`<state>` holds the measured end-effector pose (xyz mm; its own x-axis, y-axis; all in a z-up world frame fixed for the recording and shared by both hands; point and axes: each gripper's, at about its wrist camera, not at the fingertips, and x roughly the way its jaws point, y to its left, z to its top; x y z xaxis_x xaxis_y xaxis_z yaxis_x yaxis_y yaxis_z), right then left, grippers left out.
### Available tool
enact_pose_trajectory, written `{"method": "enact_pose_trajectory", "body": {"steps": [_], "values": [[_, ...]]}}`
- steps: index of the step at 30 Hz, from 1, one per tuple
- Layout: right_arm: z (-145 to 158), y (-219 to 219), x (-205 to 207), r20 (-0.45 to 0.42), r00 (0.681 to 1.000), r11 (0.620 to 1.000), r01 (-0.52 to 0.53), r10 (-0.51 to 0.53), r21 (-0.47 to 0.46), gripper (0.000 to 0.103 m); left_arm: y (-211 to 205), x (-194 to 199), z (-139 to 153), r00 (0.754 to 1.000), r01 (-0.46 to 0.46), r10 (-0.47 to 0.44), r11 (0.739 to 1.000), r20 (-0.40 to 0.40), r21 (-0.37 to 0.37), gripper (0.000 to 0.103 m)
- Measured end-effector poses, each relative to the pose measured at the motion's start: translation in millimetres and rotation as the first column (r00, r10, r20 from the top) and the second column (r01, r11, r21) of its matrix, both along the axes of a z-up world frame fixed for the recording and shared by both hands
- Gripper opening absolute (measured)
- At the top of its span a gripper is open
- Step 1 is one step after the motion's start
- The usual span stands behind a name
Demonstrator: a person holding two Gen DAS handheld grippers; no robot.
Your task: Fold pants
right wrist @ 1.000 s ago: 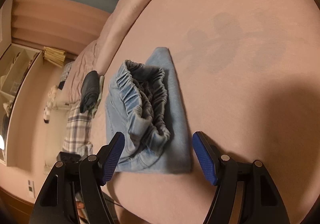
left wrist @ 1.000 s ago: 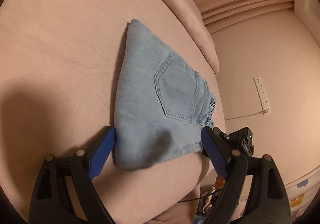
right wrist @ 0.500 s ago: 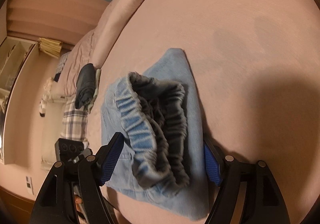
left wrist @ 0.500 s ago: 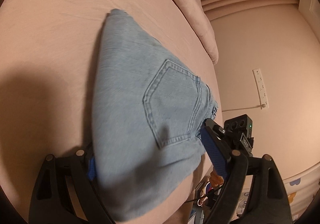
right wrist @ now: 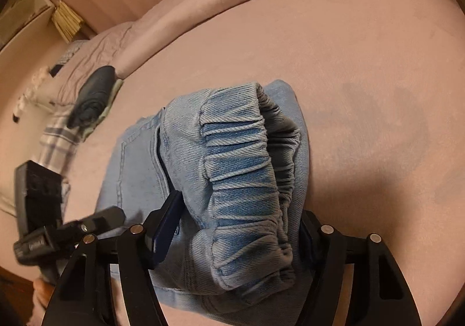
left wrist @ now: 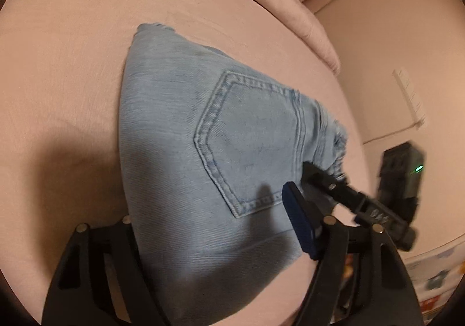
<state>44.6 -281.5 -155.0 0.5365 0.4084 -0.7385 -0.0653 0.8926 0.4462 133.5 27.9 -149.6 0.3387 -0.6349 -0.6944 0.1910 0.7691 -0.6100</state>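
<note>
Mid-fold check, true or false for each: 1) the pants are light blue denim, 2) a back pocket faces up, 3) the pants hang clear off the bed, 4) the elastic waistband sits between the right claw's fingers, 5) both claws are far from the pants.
1) The pants are light blue denim. True.
2) A stitched back pocket faces up. True.
3) The pants hang clear off the bed. False: the folded bundle rests on the pink bed.
4) The gathered elastic waistband sits between the fingers of the right claw. True.
5) Both claws are far from the pants. False: the left claw and the right claw both straddle the bundle.
</note>
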Motion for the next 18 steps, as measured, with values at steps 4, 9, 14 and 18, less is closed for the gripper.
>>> {"method": "enact_pose_trajectory", "body": {"steps": [4,9,14,18], "values": [[9,6,-9,0.047,0.999,0.998,-0.004,0.007,-0.067,0.061,-2,-6,-1,0.999,-0.003,0.000,0.997,0.035,0.080,0.062],[21,18,-14,0.101,0.995,0.987,-0.002,0.018,-0.158,0.057,-2,-10,-2,0.998,-0.020,0.012,0.991,0.062,0.131,0.054],[29,22,-19,0.137,0.990,0.981,0.002,0.024,-0.192,0.053,-9,-17,2,0.993,-0.034,0.014,0.984,0.113,0.172,0.047],[36,26,-22,0.158,0.987,0.980,0.002,0.030,-0.198,0.051,-11,-21,6,0.989,-0.031,0.004,0.982,0.148,0.184,0.047]]}}
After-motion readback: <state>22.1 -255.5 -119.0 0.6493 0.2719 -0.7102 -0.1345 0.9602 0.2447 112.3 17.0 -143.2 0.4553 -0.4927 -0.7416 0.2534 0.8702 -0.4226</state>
